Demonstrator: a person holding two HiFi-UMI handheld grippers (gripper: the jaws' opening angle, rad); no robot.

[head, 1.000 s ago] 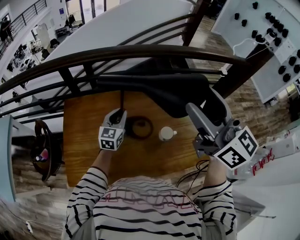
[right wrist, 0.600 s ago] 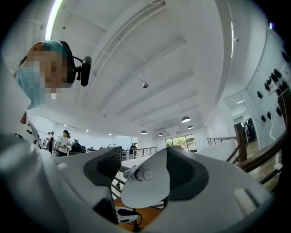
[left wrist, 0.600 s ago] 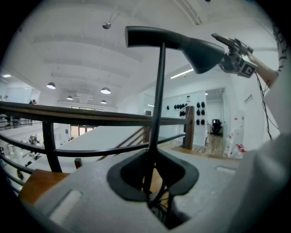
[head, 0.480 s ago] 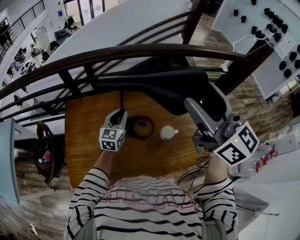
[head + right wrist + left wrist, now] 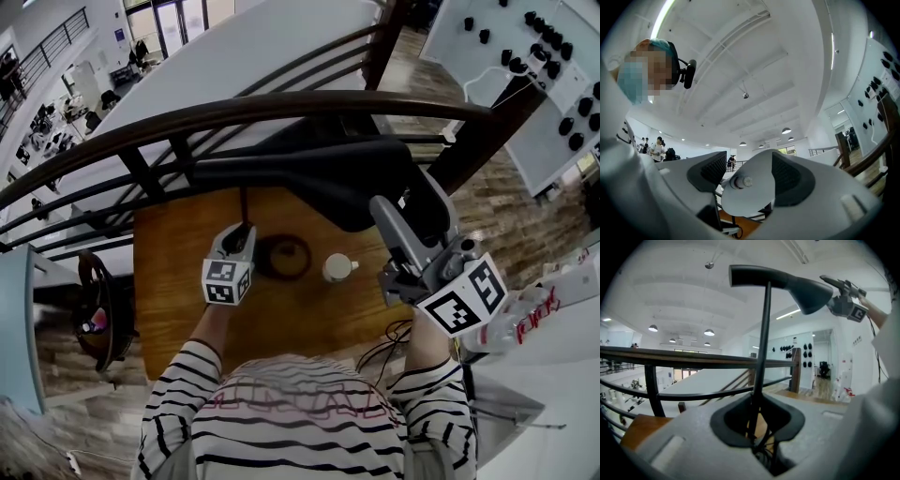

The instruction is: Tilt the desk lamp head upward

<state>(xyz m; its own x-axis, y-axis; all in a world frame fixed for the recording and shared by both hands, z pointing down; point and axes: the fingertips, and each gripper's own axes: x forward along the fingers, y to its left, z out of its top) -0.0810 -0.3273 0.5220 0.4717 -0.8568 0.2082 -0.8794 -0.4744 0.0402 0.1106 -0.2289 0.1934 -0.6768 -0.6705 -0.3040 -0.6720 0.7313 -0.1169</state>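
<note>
A black desk lamp stands on the wooden table (image 5: 173, 309), its round base (image 5: 284, 255) beside my left gripper (image 5: 243, 231). That gripper is shut on the thin upright pole (image 5: 245, 202); in the left gripper view the pole (image 5: 762, 333) rises from between the jaws. The lamp head (image 5: 361, 192) hangs at the right end of the arm. My right gripper (image 5: 382, 208) is shut on it and points slightly upward. In the right gripper view the pale shade (image 5: 750, 194) with a small knob fills the gap between the pads. The left gripper view shows the cone-shaped lamp head (image 5: 808, 291) with the right gripper (image 5: 828, 283) at its wide end.
A small white cup (image 5: 337, 268) sits on the table right of the base. A dark curved railing (image 5: 234, 111) runs just behind the table. Cables (image 5: 389, 342) hang off the table's near right edge. A white board with black knobs (image 5: 553, 56) stands at the upper right.
My right gripper has tipped a little, its marker cube shifting slightly left and down. The left gripper, pole and base have stayed put.
</note>
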